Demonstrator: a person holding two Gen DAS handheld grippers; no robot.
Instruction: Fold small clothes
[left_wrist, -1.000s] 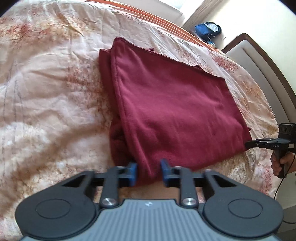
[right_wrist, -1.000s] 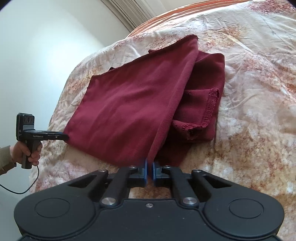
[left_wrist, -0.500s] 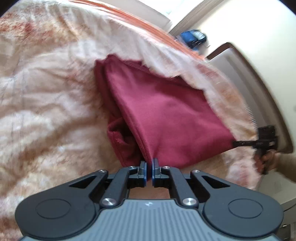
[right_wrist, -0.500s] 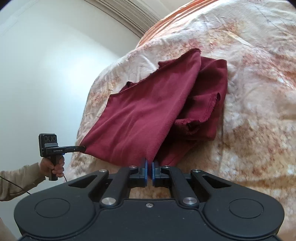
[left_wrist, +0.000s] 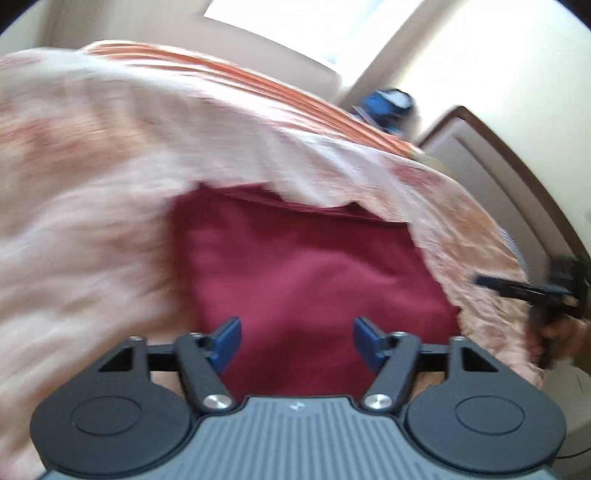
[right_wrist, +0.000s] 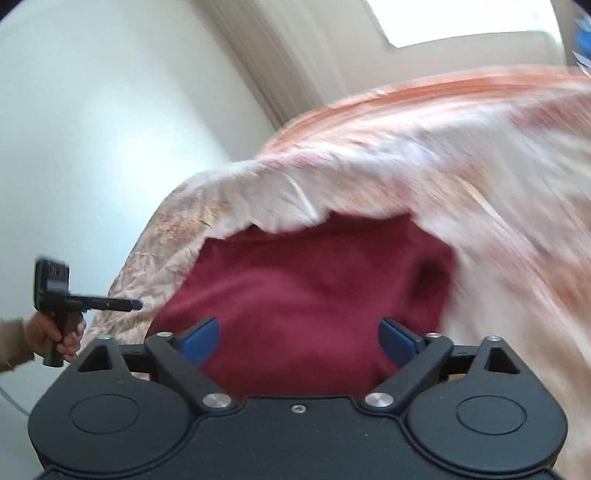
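A dark red garment (left_wrist: 314, 280) lies in a folded heap on the flowered bed cover (left_wrist: 92, 221). In the left wrist view my left gripper (left_wrist: 297, 341) hangs over its near edge, jaws opening, blue pads (left_wrist: 227, 341) wide apart and off the cloth. My right gripper (right_wrist: 300, 341) is the same over the garment (right_wrist: 314, 295): jaws opening, nothing pinched. Each gripper shows edge-on in the other's view, the right one (left_wrist: 487, 282) at the far right and the left one (right_wrist: 135, 305) at the far left. Both views are motion-blurred.
A padded headboard (left_wrist: 498, 177) rises at the right of the bed, with a blue bag (left_wrist: 384, 107) behind it. A pale wall (right_wrist: 110, 110) stands past the bed's left side. A hand (right_wrist: 55, 332) in a beige sleeve grips the left tool.
Both grippers were shut on the garment's near edge and lifting it; now both stand open with the cloth let go. Both have risen and tilted up, and the garment looks shorter.
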